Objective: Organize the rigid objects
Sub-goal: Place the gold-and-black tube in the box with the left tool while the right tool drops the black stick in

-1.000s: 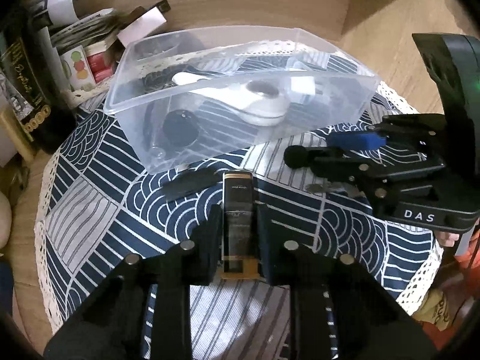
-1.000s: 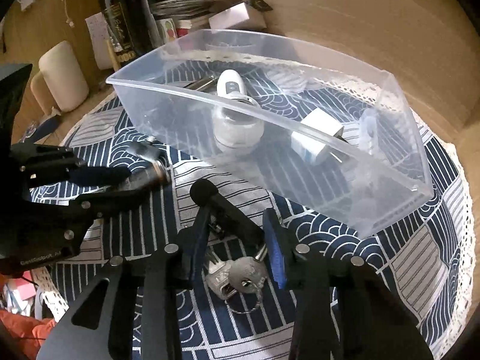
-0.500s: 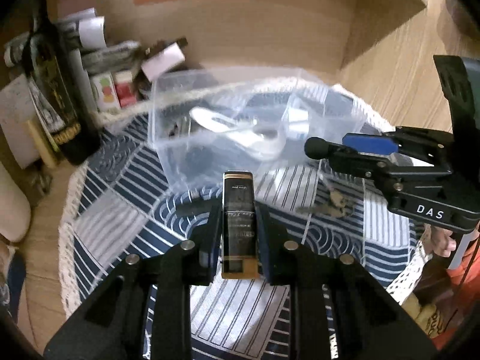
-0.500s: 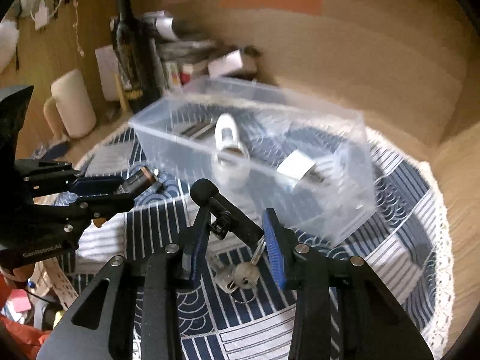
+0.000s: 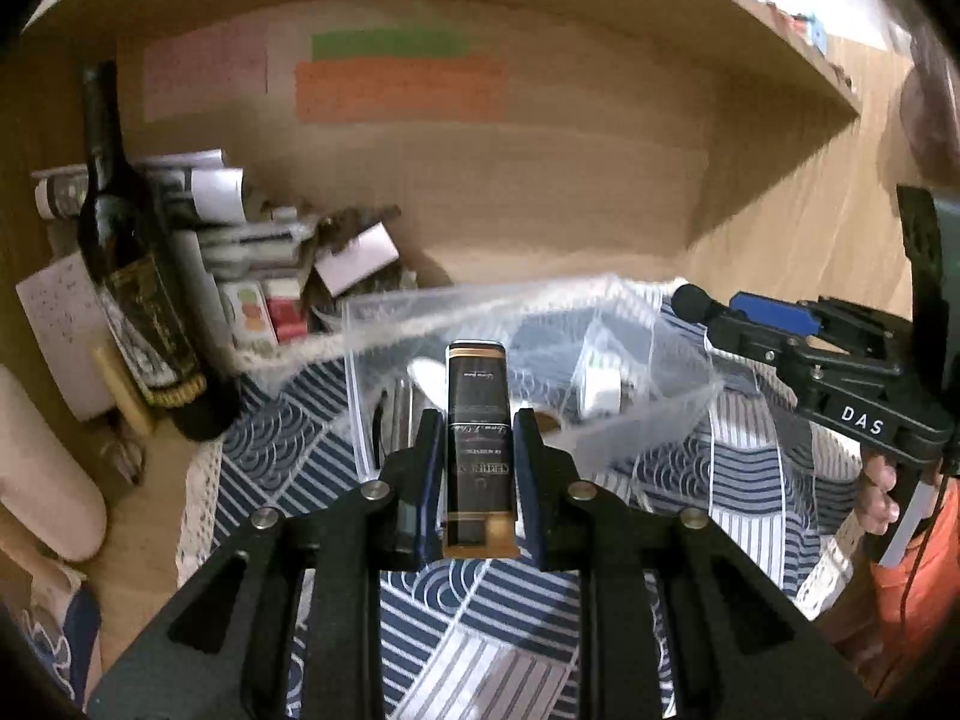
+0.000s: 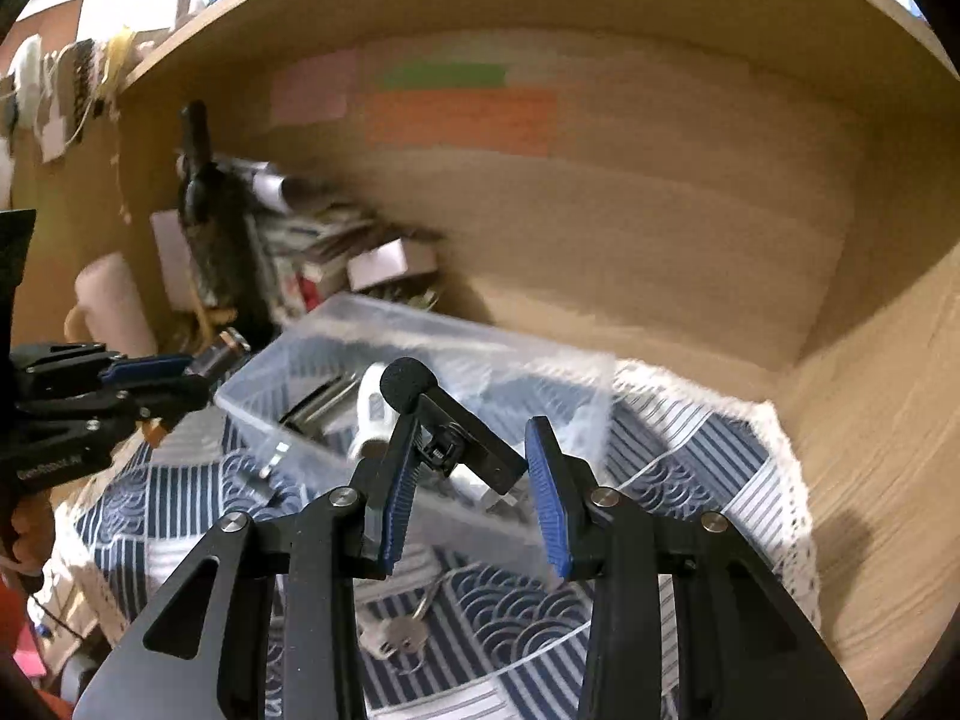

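Observation:
My left gripper [image 5: 474, 420] is shut on a black and gold lighter [image 5: 478, 438] and holds it up in front of the clear plastic bin [image 5: 654, 420]. My right gripper [image 6: 471, 438] is shut on a black clip-on microphone with a foam tip [image 6: 447, 420], raised over the bin [image 6: 312, 354]; it also shows in the left wrist view [image 5: 708, 312]. A bunch of keys [image 6: 399, 630] hangs below the microphone. The bin holds a white device [image 6: 372, 414], a white charger [image 5: 600, 390] and dark items.
The bin stands on a round table with a blue and white patterned cloth [image 5: 288, 456]. A dark wine bottle [image 5: 132, 276], stacked boxes and papers [image 5: 270, 276] stand at the back left. A wooden wall and shelf [image 6: 660, 210] rise behind.
Both grippers have risen and tilted up with their objects. The keys have lifted off the cloth with the microphone. The bin now sits lower in both views.

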Motion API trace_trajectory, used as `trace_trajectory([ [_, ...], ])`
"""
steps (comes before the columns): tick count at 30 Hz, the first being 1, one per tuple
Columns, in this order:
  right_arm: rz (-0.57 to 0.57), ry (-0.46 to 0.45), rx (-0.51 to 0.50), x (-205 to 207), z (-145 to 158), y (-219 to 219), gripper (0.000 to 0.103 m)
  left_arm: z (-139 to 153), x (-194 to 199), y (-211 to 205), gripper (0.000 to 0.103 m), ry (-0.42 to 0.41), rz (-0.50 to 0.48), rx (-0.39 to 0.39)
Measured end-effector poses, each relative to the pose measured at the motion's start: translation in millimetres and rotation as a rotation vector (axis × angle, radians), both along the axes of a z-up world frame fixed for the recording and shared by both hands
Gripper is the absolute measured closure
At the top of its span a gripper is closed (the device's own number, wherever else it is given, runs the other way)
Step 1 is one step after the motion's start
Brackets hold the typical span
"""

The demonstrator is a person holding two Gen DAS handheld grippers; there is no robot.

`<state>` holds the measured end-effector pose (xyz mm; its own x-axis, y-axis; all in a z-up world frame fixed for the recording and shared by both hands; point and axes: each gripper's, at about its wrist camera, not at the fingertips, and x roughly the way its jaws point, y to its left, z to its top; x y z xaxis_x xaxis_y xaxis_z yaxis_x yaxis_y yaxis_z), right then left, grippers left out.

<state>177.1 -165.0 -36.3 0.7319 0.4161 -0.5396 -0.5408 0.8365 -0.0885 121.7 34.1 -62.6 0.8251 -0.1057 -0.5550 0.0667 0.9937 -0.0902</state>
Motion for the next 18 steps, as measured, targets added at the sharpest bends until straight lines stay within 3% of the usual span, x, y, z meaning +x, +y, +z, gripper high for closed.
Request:
trace_trajectory([
  [8, -0.011, 0.007, 0.004, 22.9, -0.5, 11.6, 0.070, 12.8, 25.1, 0.8, 0.080, -0.021, 0.008, 0.006],
  [18, 0.027, 0.106, -0.054, 53.7, -32.2, 43.7, 0.070, -13.1, 70.6, 6.0, 0.080, 0.069, -0.010, -0.018],
])
